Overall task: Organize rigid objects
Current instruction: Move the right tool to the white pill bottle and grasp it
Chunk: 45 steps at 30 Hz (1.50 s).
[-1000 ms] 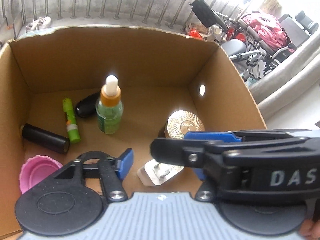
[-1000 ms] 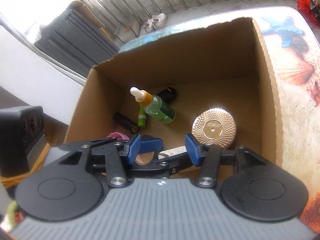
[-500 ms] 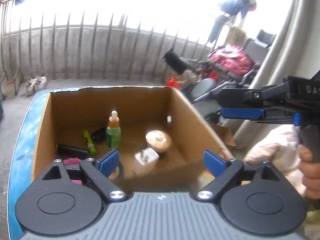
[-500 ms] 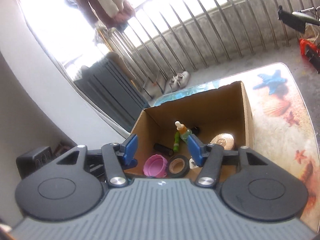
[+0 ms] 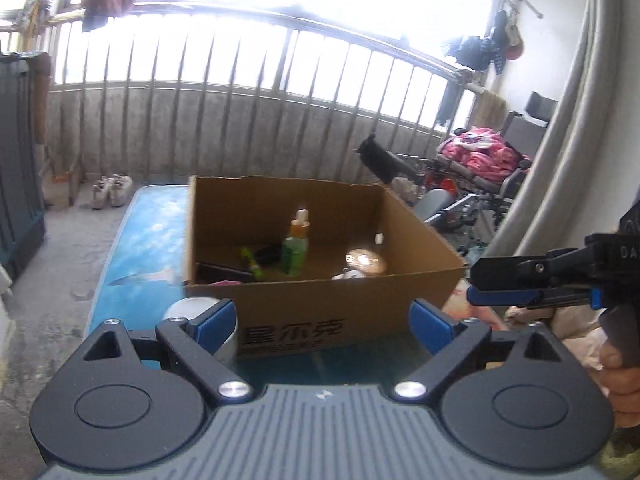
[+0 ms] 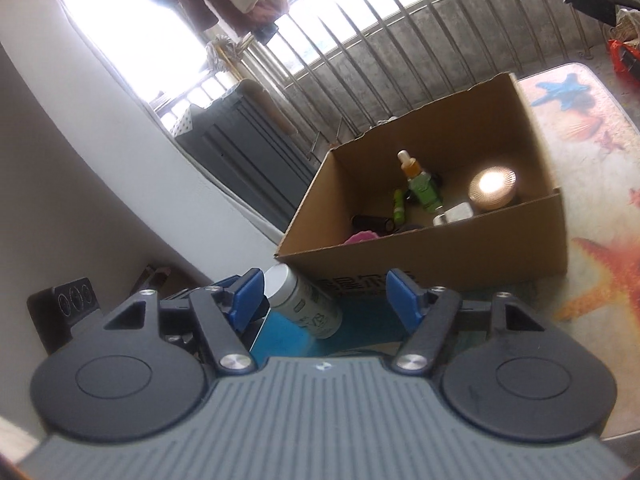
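Observation:
An open cardboard box [image 5: 320,320] [image 6: 440,256] stands on the sea-print table [image 5: 148,240]. Inside it are a green dropper bottle [image 5: 295,248] [image 6: 424,194], a gold round lid [image 5: 366,260] [image 6: 492,186], a white plug [image 6: 456,214], a green stick [image 6: 398,206], a black tube [image 6: 372,222] and a pink cup [image 6: 362,237]. A white bottle [image 6: 304,300] [image 5: 192,308] lies on the table in front of the box. My left gripper [image 5: 324,326] is open and empty. My right gripper [image 6: 326,296] [image 5: 486,280] is opening; the bottle shows between its fingers, beside the left pad, and is not gripped.
A dark cabinet [image 6: 248,152] stands left of the table by the wall. Shoes [image 5: 112,190] lie on the floor before the balcony railing [image 5: 260,120]. Cluttered chairs and pink cloth [image 5: 480,160] fill the far right. A hand [image 5: 620,364] holds the right gripper.
Both grippers have drawn back and up out of the box, which now looks farther off. Both sets of jaws stand wider. The white bottle in front of the box has come into view.

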Available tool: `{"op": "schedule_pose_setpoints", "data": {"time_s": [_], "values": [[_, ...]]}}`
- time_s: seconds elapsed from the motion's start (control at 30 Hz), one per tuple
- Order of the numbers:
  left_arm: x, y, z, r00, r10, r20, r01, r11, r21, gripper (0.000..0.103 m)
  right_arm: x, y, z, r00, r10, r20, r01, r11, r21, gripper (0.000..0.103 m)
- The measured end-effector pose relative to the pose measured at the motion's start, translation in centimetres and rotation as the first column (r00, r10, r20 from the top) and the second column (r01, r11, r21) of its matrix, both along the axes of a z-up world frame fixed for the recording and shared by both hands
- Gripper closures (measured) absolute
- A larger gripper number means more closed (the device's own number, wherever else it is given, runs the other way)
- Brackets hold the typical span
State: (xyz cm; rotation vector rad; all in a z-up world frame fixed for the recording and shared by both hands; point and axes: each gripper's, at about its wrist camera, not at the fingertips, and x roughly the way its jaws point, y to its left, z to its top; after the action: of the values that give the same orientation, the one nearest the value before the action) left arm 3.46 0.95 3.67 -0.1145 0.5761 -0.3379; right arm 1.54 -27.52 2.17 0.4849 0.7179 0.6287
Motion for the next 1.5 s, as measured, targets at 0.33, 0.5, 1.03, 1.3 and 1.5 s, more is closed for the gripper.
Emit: {"op": "schedule_pose_setpoints", "data": {"time_s": [0.33,0.5,1.03,1.3,1.5], "values": [[1.4,2.8,-3.0,0.987,0.161,0.018,-0.161,0.986,0.050,0.009,3.8,8.4,0.0,0.990,0.142,0.011,-0.141,0.986,-0.092,0.033],[3.2,3.1,-5.0,0.979,0.204,-0.006,-0.202,0.976,0.083,0.013,5.9,12.3,-1.1,0.980,0.195,-0.025,-0.197,0.972,-0.130,0.034],[4.6,3.6,-7.7,0.975,0.221,-0.032,-0.220,0.975,0.033,0.045,9.6,18.1,-4.6,0.965,0.247,-0.092,-0.263,0.932,-0.248,0.033],[3.7,3.5,-7.5,0.972,0.236,-0.020,-0.236,0.972,0.019,0.048,9.5,18.5,-4.5,0.964,0.255,-0.078,-0.267,0.928,-0.260,0.032],[1.9,2.8,-6.0,0.973,0.229,0.025,-0.230,0.973,0.026,0.048,7.7,17.8,-2.7,0.961,0.272,-0.038,-0.273,0.928,-0.254,0.032]]}}
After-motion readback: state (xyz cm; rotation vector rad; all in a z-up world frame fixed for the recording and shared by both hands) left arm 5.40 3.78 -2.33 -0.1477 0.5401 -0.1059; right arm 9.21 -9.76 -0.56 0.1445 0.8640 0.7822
